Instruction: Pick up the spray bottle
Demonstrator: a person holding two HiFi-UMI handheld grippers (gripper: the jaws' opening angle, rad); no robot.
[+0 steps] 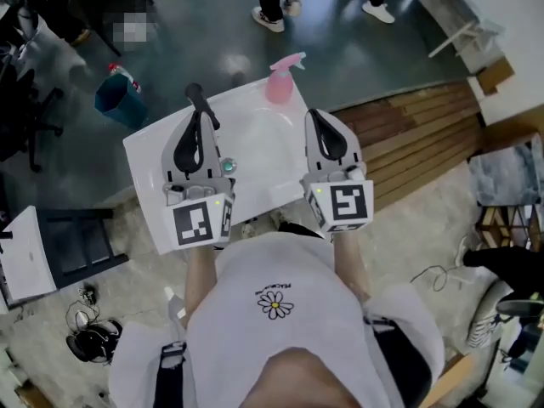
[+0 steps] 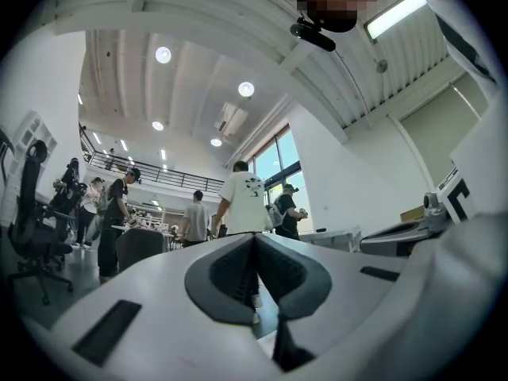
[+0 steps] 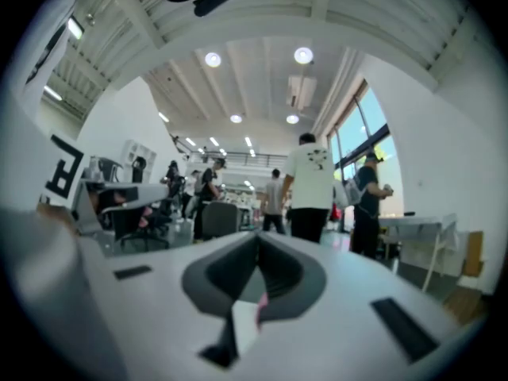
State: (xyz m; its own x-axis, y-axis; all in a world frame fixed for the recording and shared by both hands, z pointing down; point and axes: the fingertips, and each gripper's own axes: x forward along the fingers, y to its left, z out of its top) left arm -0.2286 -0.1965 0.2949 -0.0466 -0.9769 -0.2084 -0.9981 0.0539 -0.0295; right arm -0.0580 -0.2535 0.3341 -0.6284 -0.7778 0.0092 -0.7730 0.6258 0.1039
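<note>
the spray bottle (image 1: pixel 280 82) stands upright on the tabletop (image 1: pixel 255 147), nozzle pointing right in the head view; left gripper (image 1: pixel 195 93) and right gripper (image 1: pixel 313 116) both closed, empty.

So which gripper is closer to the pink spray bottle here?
Right. The right gripper sits just short of the spray bottle, slightly to its right; the left gripper is farther off, to the bottle's left.

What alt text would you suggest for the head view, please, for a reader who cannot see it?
From above, a person holds a left gripper and a right gripper, both shut and empty, over a white table; a pink spray bottle stands at its far edge, untouched.
</note>
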